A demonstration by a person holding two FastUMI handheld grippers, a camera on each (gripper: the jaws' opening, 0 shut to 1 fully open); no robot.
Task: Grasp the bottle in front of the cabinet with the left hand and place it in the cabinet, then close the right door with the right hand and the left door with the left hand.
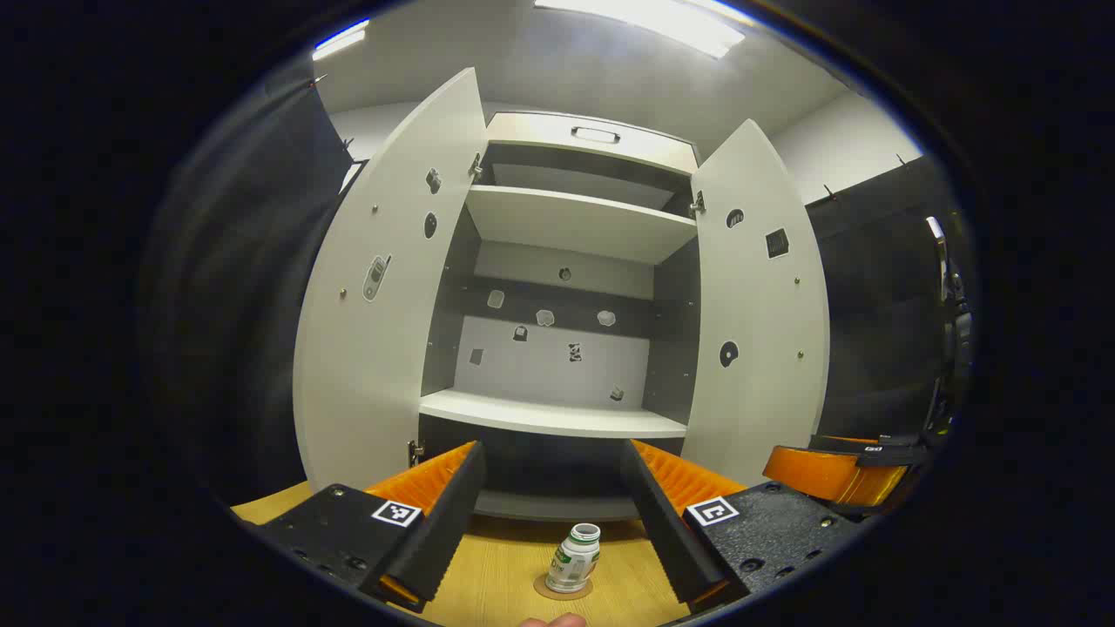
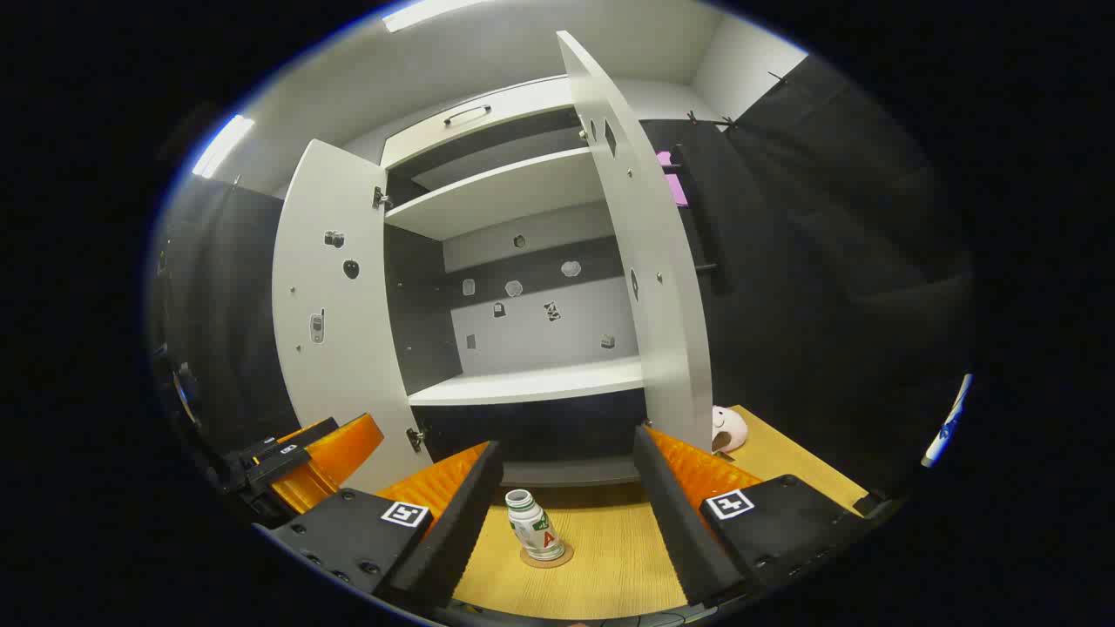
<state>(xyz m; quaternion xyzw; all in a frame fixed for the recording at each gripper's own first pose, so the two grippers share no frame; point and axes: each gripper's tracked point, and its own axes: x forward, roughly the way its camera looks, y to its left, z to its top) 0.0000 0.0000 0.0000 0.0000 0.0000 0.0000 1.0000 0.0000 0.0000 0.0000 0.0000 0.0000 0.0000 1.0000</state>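
Left tongs spread wide, empty, closest to the lens; right tongs likewise wide apart and empty. One cabinet, both doors swung out: left door, right door. Two shelves inside, bare. One bottle upright on a round coaster on the counter, just in front of the cabinet, between the left fingers but untouched. Step looks like the first: grasp not yet made. Next: lower left tongs around the bottle, squeeze.
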